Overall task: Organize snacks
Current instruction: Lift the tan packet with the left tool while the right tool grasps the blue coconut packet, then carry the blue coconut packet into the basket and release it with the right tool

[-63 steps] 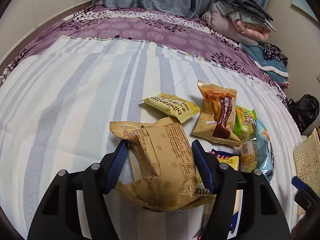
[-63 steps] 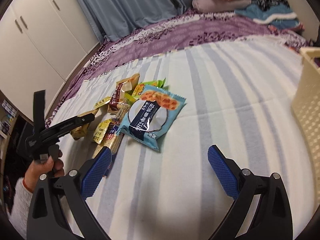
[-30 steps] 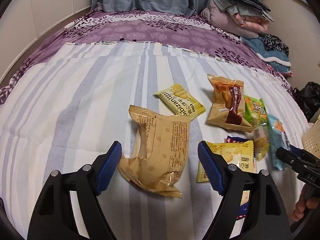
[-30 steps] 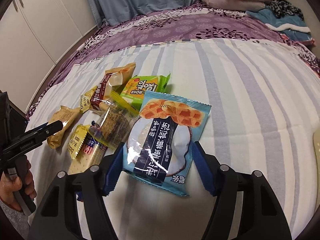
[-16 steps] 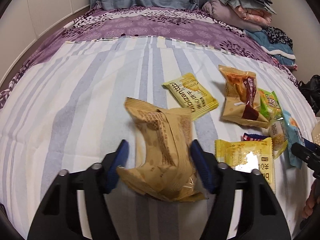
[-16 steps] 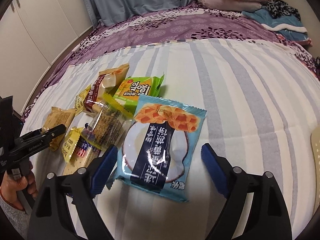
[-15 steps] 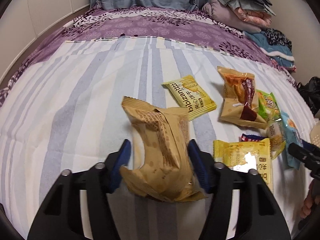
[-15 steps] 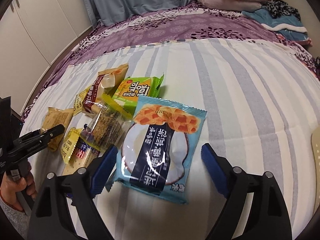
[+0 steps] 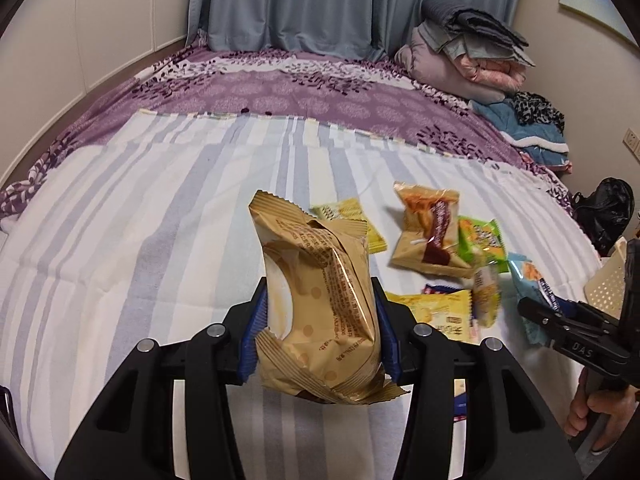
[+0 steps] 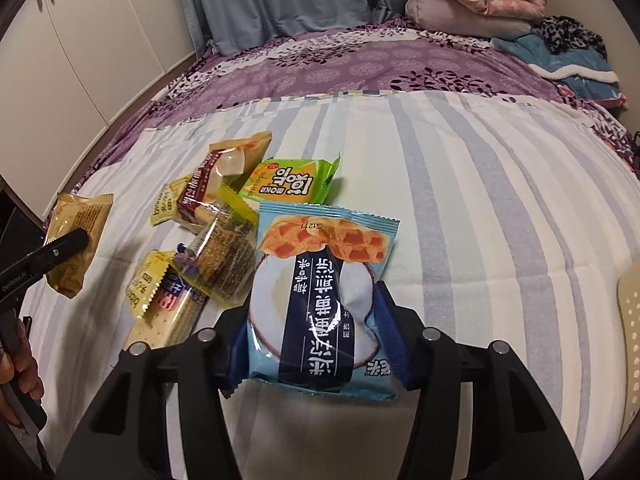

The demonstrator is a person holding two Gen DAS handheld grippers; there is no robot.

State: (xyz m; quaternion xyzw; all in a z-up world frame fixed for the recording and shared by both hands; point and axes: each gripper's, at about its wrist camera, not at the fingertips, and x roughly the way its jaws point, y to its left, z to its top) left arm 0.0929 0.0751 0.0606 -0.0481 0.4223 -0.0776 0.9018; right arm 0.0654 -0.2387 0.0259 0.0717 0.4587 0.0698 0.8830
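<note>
i have the left gripper (image 9: 318,336) pinching one tan gold snack packet (image 9: 320,312); its jaws have just been closing and the blue pads now press both sides of the packet, which stands nearly upright and looks lifted clear of the striped bedsheet (image 9: 140,240). the right gripper (image 10: 318,334) has also just been closing, and its pads squeeze one light blue pastry packet (image 10: 320,280) at its lower half, crinkling the wrapper; whether that packet has left the sheet i cannot tell. taking the light blue pastry packet as my landmark, the rest of the snacks lie in one loose heap to its left and behind it. i count one green cracker packet (image 10: 290,184) just behind its top edge, one tan packet with a maroon band (image 10: 216,188) left of the green one, one small yellow packet (image 10: 166,204) further left and partly under that one, one clear-windowed packet of a brown seeded bar with yellow ends (image 10: 226,260) touching the landmark's left edge, one yellow biscuit packet (image 10: 146,284) left of that, and one clear packet of pale crackers with a red and blue label (image 10: 168,312) partly under them. that makes six packets lying free and two in my grippers. one cream perforated basket (image 10: 630,320) shows only its rim, well to the landmark's right. behind the heap a purple patterned blanket (image 10: 340,68) covers the far end of the bed, with one pile of folded bedding (image 10: 480,4) beyond it.
</note>
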